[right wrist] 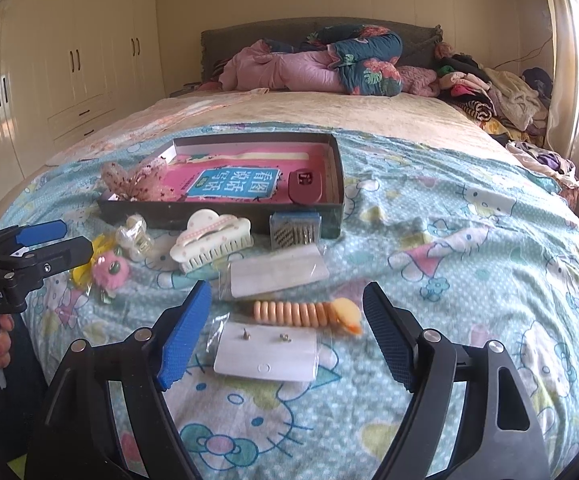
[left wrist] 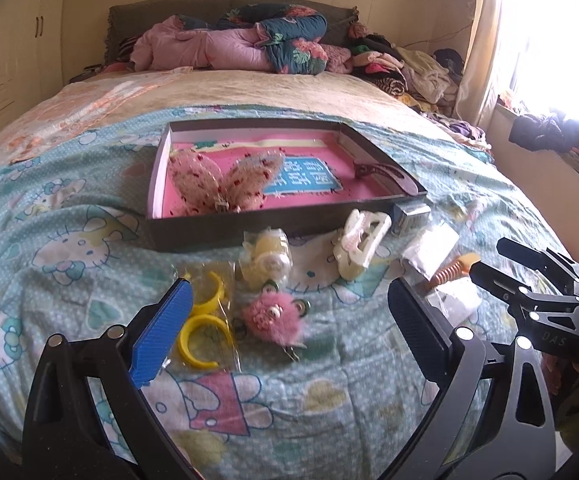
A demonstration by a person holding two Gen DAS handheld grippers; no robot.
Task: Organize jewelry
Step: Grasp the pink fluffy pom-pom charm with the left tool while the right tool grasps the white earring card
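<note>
A dark shallow box (left wrist: 225, 236) (right wrist: 225, 220) with a pink lining lies on the bed; a spotted bow (left wrist: 225, 180) and a dark red clip (left wrist: 389, 174) (right wrist: 305, 186) rest inside. In front of it lie yellow bangles (left wrist: 205, 320), a pink fluffy charm (left wrist: 273, 314) (right wrist: 109, 268), a white claw clip (left wrist: 359, 244) (right wrist: 213, 240), an orange coil tie (right wrist: 301, 314) (left wrist: 451, 270) and a bagged earring card (right wrist: 265, 350). My left gripper (left wrist: 289, 312) hangs open above the bangles and charm. My right gripper (right wrist: 287, 320) is open over the coil tie and card, touching neither.
A small box of pins (right wrist: 295, 230) and a clear packet (right wrist: 277, 270) lie by the box's near right corner. Rolled quilts (left wrist: 249, 40) and piled clothes (right wrist: 489, 92) fill the head of the bed. Wardrobes (right wrist: 69, 60) stand left, a bright window (left wrist: 549, 40) right.
</note>
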